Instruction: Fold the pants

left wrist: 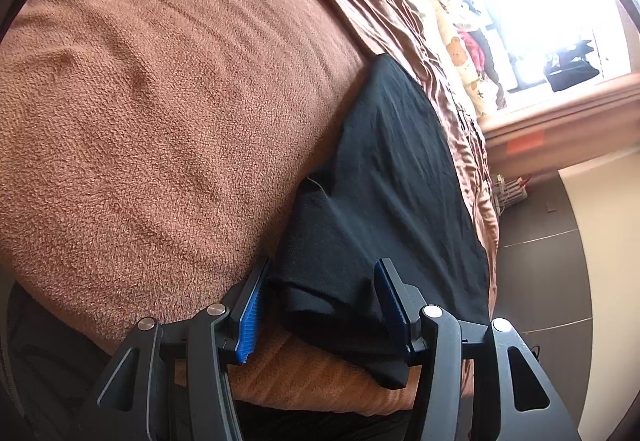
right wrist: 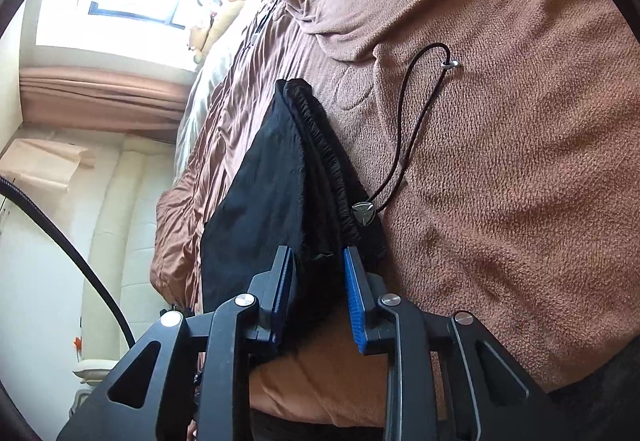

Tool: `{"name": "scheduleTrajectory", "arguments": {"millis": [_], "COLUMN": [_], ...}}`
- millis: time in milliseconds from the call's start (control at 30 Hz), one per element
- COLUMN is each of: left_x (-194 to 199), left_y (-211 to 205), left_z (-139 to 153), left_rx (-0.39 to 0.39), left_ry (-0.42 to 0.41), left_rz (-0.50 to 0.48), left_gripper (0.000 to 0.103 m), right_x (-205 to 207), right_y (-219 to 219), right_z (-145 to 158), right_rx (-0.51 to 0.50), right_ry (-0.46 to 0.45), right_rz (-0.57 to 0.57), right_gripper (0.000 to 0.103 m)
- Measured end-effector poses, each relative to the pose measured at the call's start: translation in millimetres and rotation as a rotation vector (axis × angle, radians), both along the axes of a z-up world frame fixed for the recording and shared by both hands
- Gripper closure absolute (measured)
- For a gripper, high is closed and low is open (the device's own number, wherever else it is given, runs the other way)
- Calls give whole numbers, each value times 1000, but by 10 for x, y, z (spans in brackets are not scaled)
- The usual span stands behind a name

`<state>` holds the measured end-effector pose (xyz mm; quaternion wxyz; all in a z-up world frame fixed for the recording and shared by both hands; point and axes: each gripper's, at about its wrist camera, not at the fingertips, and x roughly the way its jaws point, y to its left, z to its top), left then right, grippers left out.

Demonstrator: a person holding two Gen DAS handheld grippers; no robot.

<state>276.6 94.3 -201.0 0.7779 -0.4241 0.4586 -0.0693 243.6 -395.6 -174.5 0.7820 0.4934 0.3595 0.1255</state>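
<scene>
Black pants lie on a brown fleece blanket on a bed. In the left wrist view, my left gripper is open, its blue-padded fingers astride a folded hem end of the pants near the bed's front edge. In the right wrist view, my right gripper is open with its jaws on either side of the elastic waistband end of the pants. A black drawstring with a metal tip trails from the waistband across the blanket.
Wrinkled brown satin bedding lies beyond the fleece. A bear-print pillow sits by the bright window. Curtains, dark floor and a black cable lie beside the bed.
</scene>
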Motion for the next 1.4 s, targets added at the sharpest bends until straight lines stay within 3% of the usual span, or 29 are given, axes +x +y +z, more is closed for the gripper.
{"name": "scheduleTrajectory", "arguments": {"millis": [100,367,533,733,867,1000,1100,1267,1300,1333,1400], "left_x": [34,50,-21,-91,-92,-97,-97,-75,-81,-84,-95], "left_y": [9,55,124,199,166,144,151,153,156,157,162], "left_z": [-2,-4,-1,71,7,-15,-13,-24,-18,-14,-8], "left_rx": [-4,16,9,12,15,-21,-33,-54,-49,-44,-50], "left_ry": [-1,31,19,2,44,35,17,-6,-6,-3,-8], "left_rz": [1,5,1,-3,0,15,30,56,57,56,51], "left_gripper": [50,75,94,95,92,67,62,63,69,83,92], "right_x": [-8,-205,-379,-373,-359,-361,-421,-425,-425,-420,-417], "right_y": [7,155,169,117,83,51,62,73,75,81,88], "right_z": [45,269,245,16,-31,-22,46,64,59,59,68], "right_rx": [-8,-83,-107,-111,-103,-109,-126,-129,-126,-126,-134], "right_ry": [-21,-79,-90,-44,-40,-35,-37,-27,-23,-21,-20], "right_rz": [-14,-7,-10,-20,-24,-24,-22,-30,-32,-34,-36], "right_gripper": [97,98,98,99,98,98,99,98,99,99,98]}}
